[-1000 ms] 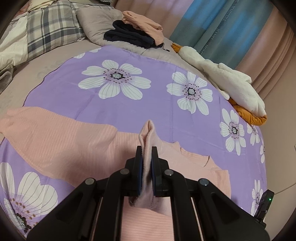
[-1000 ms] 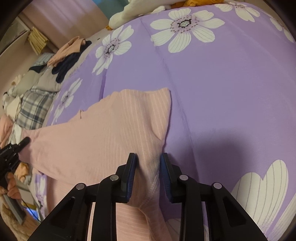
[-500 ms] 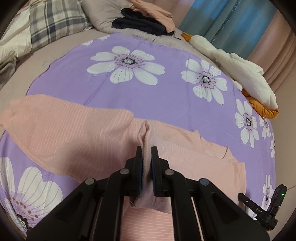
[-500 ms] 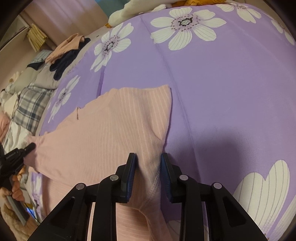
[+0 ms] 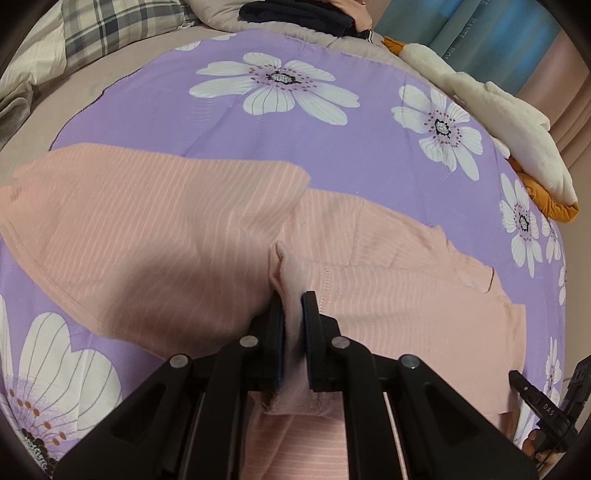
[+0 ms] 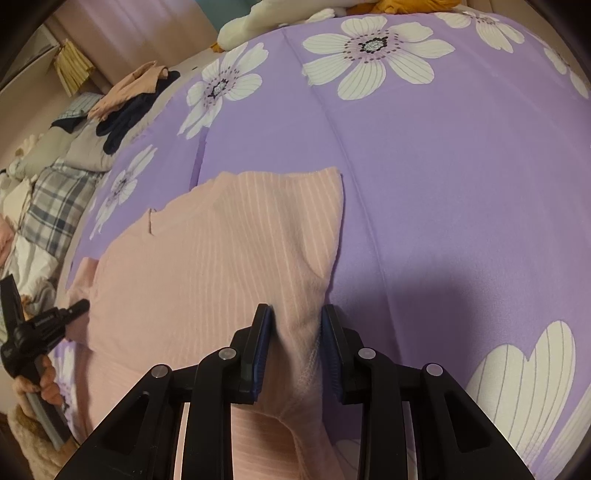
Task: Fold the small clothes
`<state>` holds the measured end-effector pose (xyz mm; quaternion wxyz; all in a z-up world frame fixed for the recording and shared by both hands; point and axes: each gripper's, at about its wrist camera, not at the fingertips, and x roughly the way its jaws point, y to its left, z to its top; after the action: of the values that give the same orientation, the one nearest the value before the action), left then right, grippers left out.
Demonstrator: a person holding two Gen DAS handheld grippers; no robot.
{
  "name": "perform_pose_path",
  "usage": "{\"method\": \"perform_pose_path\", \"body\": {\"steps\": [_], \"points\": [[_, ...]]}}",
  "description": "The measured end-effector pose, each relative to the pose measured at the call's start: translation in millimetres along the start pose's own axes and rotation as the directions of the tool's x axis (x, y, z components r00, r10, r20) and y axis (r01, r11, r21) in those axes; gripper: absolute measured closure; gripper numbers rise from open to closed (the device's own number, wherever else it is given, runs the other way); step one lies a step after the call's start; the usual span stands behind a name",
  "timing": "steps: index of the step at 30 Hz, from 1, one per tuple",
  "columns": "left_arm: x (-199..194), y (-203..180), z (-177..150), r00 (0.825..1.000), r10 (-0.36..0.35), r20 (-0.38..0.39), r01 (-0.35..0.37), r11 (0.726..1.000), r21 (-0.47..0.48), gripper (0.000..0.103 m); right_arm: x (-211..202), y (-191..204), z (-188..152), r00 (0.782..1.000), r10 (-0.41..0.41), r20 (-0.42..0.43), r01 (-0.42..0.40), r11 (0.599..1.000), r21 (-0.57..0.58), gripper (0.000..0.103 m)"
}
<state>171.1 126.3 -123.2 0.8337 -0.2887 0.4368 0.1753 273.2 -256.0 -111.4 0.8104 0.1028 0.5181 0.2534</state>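
Left gripper [image 5: 291,321] has sunk toward the purple sheet [image 5: 332,155], both it and right gripper [image 6: 295,343] pinching the pink top [image 5: 147,229] spread there; lay the fold flat, edges aligned.

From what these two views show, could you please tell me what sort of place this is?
Most likely a bedroom: a bed under a purple floral sheet, a plaid pillow at its head, and curtains behind.
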Motion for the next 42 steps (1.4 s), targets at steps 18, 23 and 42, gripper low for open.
{"method": "perform_pose_path", "body": {"steps": [18, 23, 42], "points": [[10, 9, -9, 0.999, -0.035, 0.018, 0.035, 0.999, 0.032, 0.09, 4, 1, -2, 1.0, -0.024, -0.002, 0.024, 0.999, -0.033, 0.072], [11, 12, -11, 0.998, -0.058, 0.036, 0.057, 0.998, 0.036, 0.089, 5, 3, -4, 0.999, -0.037, 0.006, 0.038, 0.998, -0.046, 0.072], [13, 13, -17, 0.993, -0.08, 0.083, 0.073, 0.993, 0.087, 0.089, 7, 11, -7, 0.996, -0.078, 0.036, 0.08, 0.995, -0.054, 0.072]]}}
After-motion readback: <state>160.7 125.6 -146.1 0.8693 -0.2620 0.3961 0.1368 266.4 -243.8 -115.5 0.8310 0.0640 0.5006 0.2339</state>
